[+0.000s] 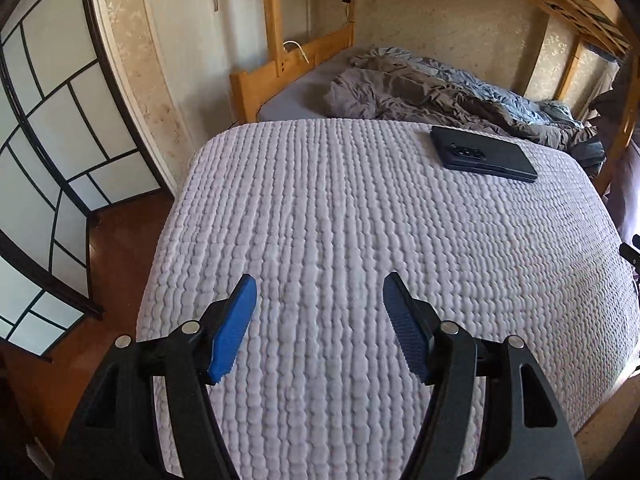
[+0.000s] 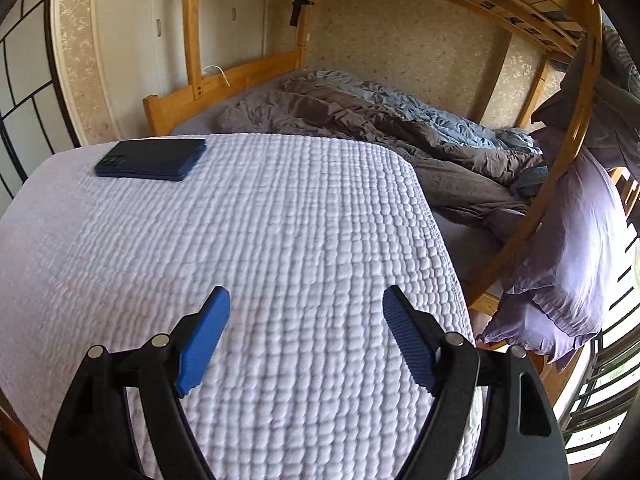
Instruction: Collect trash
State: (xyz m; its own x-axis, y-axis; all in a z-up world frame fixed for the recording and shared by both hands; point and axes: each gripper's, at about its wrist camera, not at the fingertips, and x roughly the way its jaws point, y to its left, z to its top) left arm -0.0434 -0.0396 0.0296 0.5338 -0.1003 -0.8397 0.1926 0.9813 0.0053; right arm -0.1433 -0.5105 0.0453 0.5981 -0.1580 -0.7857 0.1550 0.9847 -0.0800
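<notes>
No trash shows in either view. My left gripper (image 1: 320,284) hangs open above a white quilted cover (image 1: 340,220), its blue pads apart with nothing between them. My right gripper (image 2: 306,296) is open too, over the same quilted cover (image 2: 260,240), and holds nothing. A dark phone (image 1: 482,154) lies flat near the cover's far right corner in the left wrist view. In the right wrist view the phone (image 2: 152,159) sits at the far left corner.
Behind the cover stands a wooden bunk bed (image 1: 298,54) with a rumpled grey and blue duvet (image 2: 380,120). A lilac pillow (image 2: 568,256) leans at the right. A paper screen (image 1: 44,140) and brown floor (image 1: 116,248) lie to the left.
</notes>
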